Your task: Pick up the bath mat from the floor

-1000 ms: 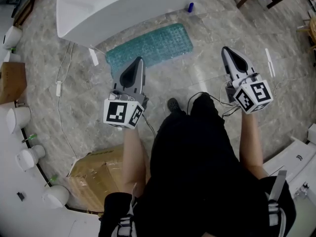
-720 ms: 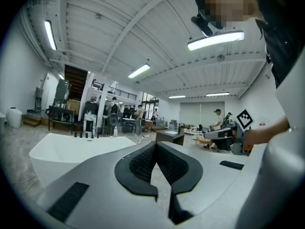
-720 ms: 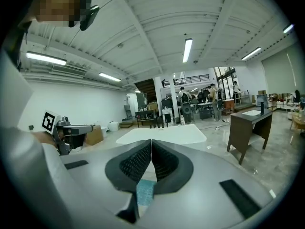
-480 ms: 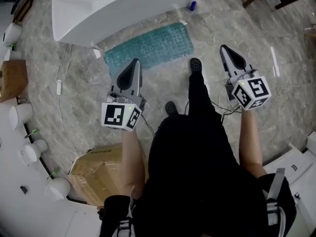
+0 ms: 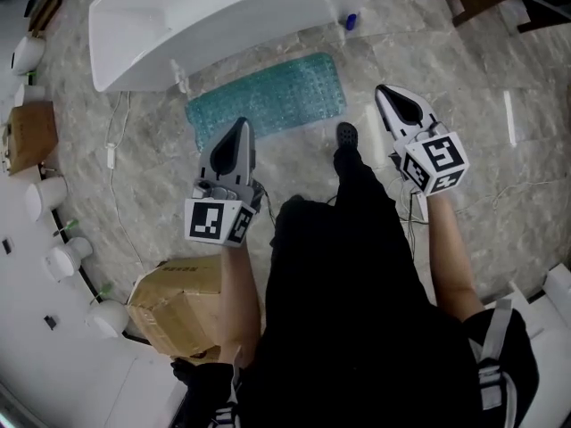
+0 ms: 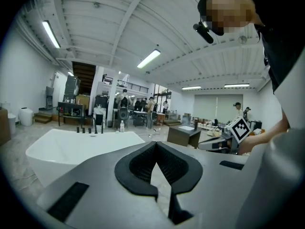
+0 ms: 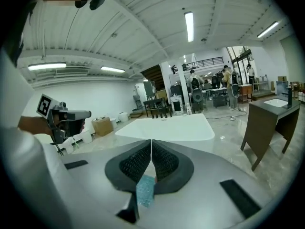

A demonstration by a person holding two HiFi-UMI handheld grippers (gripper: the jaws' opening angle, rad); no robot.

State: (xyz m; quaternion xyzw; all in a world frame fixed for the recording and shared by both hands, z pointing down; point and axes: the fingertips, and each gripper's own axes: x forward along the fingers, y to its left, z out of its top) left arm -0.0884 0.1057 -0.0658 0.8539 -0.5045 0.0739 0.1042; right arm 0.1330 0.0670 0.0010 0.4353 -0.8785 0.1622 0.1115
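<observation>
The bath mat [image 5: 268, 96] is teal and bubbly and lies flat on the marble floor along the white bathtub [image 5: 214, 16]. My left gripper [image 5: 241, 125] hangs above the floor with its tip over the mat's near edge, shut and empty. My right gripper [image 5: 385, 92] hovers to the right of the mat, also shut with nothing in it. In the left gripper view the jaw tips [image 6: 155, 144] meet, with the bathtub [image 6: 71, 149] beyond. In the right gripper view the tips [image 7: 151, 142] touch, and a strip of the mat [image 7: 145, 190] shows in the slot below them.
A cardboard box [image 5: 174, 306] sits at the near left, with white round fixtures [image 5: 67, 261] along the wall. A white cable [image 5: 116, 150] trails left of the mat. A blue bottle [image 5: 351, 20] stands by the tub's right end. The person's shoe [image 5: 346, 135] is planted near the mat's right corner.
The person has stepped toward the tub and both grippers have travelled forward and a little down. The left tip now reaches the mat's near edge. Both jaws stay shut.
</observation>
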